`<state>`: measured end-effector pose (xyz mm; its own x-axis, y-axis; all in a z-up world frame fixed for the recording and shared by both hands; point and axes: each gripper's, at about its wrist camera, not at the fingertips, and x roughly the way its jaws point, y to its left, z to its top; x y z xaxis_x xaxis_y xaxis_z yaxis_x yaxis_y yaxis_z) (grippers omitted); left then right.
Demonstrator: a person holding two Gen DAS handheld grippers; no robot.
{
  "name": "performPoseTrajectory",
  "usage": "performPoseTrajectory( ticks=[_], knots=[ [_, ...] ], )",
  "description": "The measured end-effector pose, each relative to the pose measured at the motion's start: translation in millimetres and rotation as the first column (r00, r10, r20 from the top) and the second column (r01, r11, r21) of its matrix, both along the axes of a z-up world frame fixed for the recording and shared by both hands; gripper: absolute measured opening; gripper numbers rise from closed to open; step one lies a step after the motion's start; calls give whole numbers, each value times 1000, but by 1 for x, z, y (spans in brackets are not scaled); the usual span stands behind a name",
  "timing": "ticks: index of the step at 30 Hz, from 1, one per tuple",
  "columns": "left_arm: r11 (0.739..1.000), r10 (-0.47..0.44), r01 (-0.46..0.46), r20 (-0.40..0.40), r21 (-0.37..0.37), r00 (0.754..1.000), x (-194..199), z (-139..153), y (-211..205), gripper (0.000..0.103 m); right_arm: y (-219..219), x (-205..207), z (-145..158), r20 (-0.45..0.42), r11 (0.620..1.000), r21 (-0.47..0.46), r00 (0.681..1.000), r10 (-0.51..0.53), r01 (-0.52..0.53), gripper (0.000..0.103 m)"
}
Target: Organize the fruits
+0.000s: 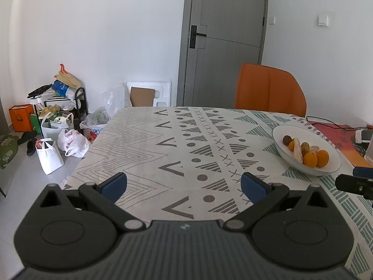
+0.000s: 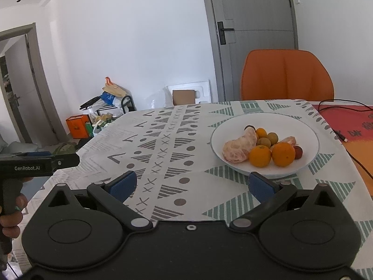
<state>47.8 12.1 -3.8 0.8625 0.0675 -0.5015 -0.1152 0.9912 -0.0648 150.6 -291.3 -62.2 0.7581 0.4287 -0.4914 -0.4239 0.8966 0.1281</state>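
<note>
A white bowl (image 2: 303, 126) stands on the patterned tablecloth and holds two oranges (image 2: 282, 154), a peeled pomelo piece (image 2: 240, 145), several small brown and orange fruits and a small red fruit (image 2: 298, 152). My right gripper (image 2: 194, 185) is open and empty, low over the cloth just in front and left of the bowl. My left gripper (image 1: 184, 184) is open and empty over the cloth; the bowl (image 1: 326, 165) lies to its right. The left gripper also shows at the left edge of the right wrist view (image 2: 65, 159).
An orange chair (image 2: 288, 74) stands behind the table's far edge. A red mat (image 2: 349, 126) with a black cable (image 2: 335, 130) lies right of the bowl. Bags and boxes (image 1: 58, 126) clutter the floor to the left, by the table's left edge. A grey door is behind.
</note>
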Motion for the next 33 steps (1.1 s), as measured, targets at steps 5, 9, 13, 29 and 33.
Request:
performPoseTrajectory(
  ticks=[5,9,13,29,33],
  knots=[
    [1000,-6,6,1,7,1000,0,1,-3,103,-3,0,0,-1,1000,8,1000,-7,7,103],
    [1000,-1,1,0,7,1000,0,1,-3,103,-4,0,0,-2,1000,9,1000,-10,10,103],
    [1000,8,-8,-4,3,1000,0,1,-2,103,-5,0,1,-1,1000,11,1000,-11,11,103],
    [1000,16,-16,-8,10,1000,0,1,0,103,-3,1,1,-3,1000,2,1000,-14,14,103],
    [1000,15,-14,-9,8,1000,0,1,0,103,-2,0,1,1,1000,0,1000,-15,15,103]
  ],
)
